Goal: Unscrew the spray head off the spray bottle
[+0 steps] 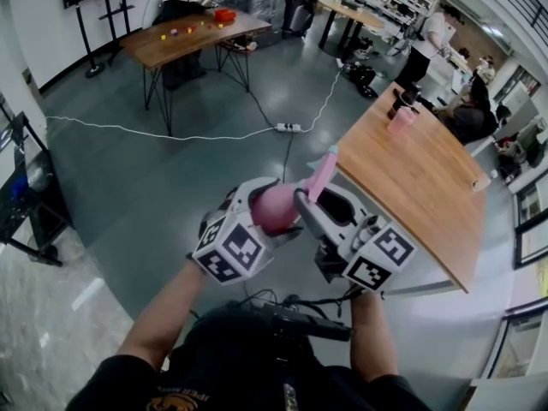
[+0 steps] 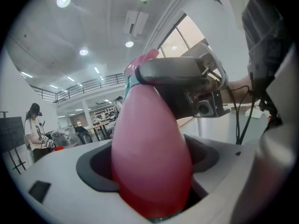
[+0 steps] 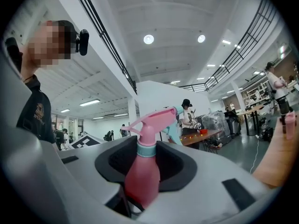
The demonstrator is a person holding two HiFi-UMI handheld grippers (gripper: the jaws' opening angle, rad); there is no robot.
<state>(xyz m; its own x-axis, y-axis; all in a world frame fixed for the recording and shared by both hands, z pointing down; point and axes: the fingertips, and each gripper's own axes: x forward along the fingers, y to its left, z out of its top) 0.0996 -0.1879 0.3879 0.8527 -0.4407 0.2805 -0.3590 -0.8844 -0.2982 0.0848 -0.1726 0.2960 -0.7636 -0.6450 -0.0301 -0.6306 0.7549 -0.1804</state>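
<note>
Close in front of you, the left gripper (image 1: pixel 271 202) has its fingers clamped on the belly of the pink spray bottle (image 1: pixel 278 214), which fills the gap between them and is held in the air. The right gripper (image 1: pixel 313 209) meets it from the other side. Its fingers stand half-open around the teal collar (image 3: pixel 145 149), with dark gaps showing on both sides, so the bottle sits between them but does not look clamped. The spray head (image 1: pixel 324 175) rises above those fingers, seated on the neck, so by all appearances no unscrewing has been done. Closing on the collar, twisting and lifting off all remain. Beyond the fingertips stand a wooden table (image 1: pixel 428 191) and, farther off, a second table (image 1: pixel 184 41).
</note>
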